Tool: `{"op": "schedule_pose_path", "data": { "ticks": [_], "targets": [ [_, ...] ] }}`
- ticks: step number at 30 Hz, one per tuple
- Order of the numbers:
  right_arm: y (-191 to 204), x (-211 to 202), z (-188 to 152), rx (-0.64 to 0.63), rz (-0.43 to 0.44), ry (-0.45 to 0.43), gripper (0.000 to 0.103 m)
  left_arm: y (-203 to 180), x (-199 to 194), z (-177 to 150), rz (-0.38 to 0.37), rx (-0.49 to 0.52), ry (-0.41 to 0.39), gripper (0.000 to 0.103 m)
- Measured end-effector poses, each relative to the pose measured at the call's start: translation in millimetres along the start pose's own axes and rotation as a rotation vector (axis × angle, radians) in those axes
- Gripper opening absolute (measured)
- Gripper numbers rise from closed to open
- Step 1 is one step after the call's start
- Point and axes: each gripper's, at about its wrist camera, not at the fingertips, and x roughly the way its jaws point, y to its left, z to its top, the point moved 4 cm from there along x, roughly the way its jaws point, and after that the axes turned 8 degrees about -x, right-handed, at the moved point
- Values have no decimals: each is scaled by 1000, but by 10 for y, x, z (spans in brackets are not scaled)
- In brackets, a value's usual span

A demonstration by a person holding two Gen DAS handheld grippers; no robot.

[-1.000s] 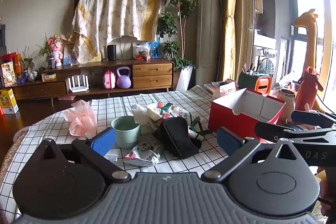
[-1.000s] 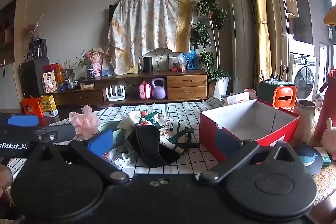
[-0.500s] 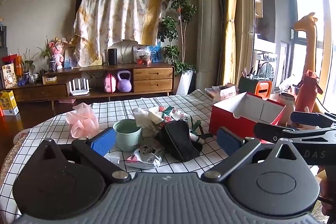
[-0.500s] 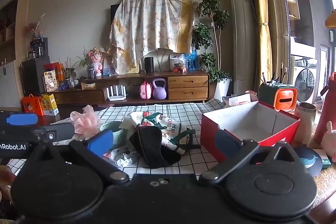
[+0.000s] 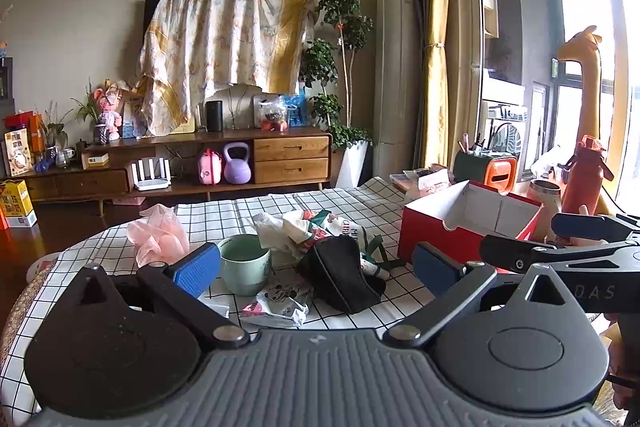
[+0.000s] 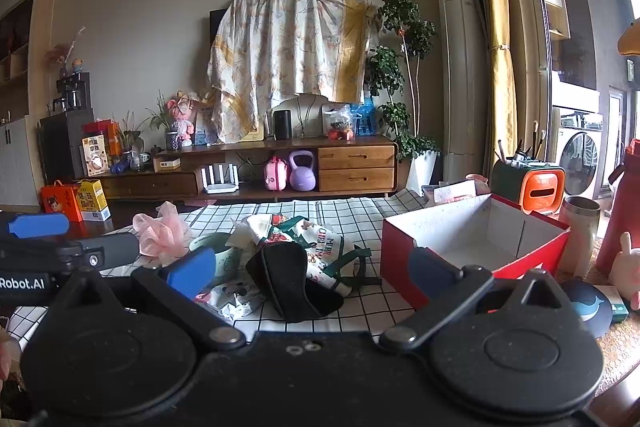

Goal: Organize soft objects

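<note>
Both grippers were held level above the near edge of the desk, pointing forward across it, side by side. The left gripper (image 5: 316,265) had its blue-padded fingers spread wide, gripping nothing and touching nothing. The right gripper (image 6: 310,269) stood equally wide apart and empty; in the left wrist view its body showed at the right edge, and in the right wrist view the left one showed at the left edge.

Just beyond the fingertips, the soft things lay heaped on the desk's checked cloth (image 5: 360,199). Nearest was a crumpled white printed pouch (image 5: 280,301), touching a folded black fabric piece (image 5: 340,277) that sat slumped and partly upright. Behind the black piece lay a bundled white cloth with red and green Christmas print (image 6: 320,243), its dark green straps trailing toward the right. A pale green mug (image 5: 245,263) stood upright to the left of the pile, touching it. Further left, a pink mesh bath puff (image 5: 160,237) rested apart from the heap.

To the right of the pile stood an open red cardboard box (image 6: 472,247) with a white interior, nothing visible inside. Beyond it were a steel tumbler (image 6: 578,227), a red bottle (image 5: 582,179) and an orange-fronted pen holder (image 6: 528,183).

Far behind, a wooden media console (image 6: 320,163) ran along the wall beneath a draped floral sheet (image 6: 288,55).
</note>
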Motion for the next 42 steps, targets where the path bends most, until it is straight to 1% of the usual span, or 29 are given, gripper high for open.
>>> {"op": "schedule_pose_path", "data": {
  "ticks": [4,17,29,42],
  "targets": [
    [57,-64,34,-6,4,-7,103,4,-29,0,2,-6,-11,103],
    [76,-71,42,-18,27,-5,103,71,-16,3,16,-30,-5,103],
    [91,-59,62,-14,19,8,103,74,-25,23,-8,-32,-12,103],
    [81,-54,78,-9,25,6,103,80,-2,43,-8,-35,-6,103]
  ]
}}
